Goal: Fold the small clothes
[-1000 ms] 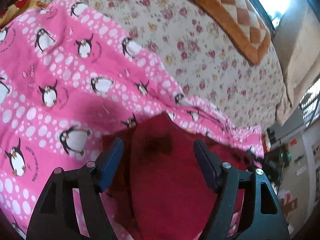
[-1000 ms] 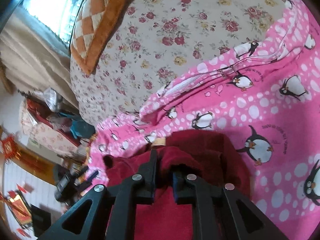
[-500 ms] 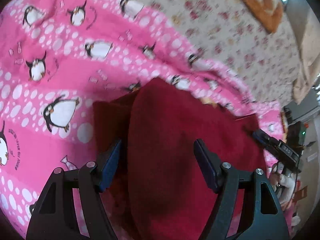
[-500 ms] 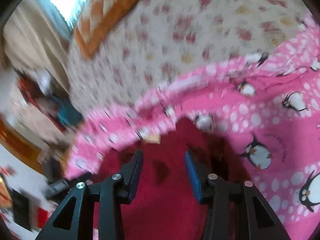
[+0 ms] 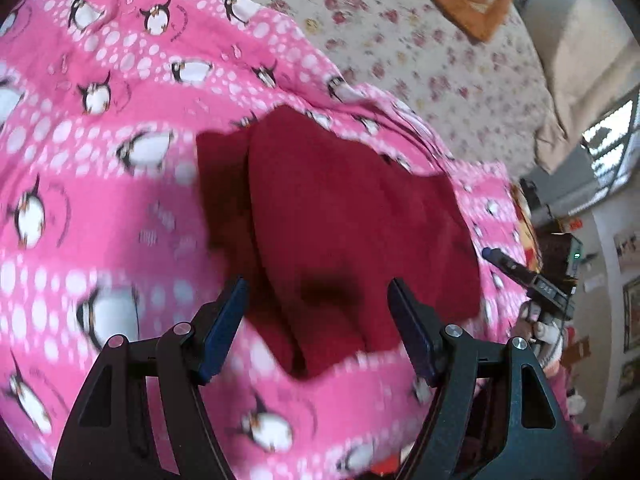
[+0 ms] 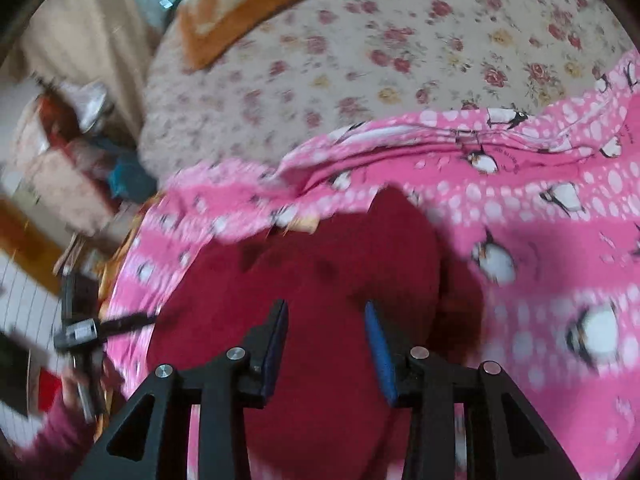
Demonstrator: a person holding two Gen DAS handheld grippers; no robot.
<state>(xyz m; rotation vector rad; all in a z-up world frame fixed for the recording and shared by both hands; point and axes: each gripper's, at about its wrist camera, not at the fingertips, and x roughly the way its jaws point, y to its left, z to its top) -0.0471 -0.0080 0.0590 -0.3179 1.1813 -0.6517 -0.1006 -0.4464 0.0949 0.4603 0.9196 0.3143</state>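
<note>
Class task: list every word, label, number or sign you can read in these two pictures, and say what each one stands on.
None can be read for certain.
Curved printed lettering beside the penguins on the pink penguin-print blanket: too small and blurred.
Pale marking on the other black hand-held gripper in the left wrist view: blurred, unreadable.
Dark red folded garment: no text visible.
Cream floral bedsheet: pattern only, no text.

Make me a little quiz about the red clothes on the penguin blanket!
1. True or false: the red garment lies on the pink penguin blanket.
2. What is held in the left gripper? A) the garment B) nothing C) the orange cushion
3. Fill in: behind the blanket, the bed has a ____ patterned sheet.

Key: 1 true. 2 B, its jaws are apart above the cloth. 3 floral.
</note>
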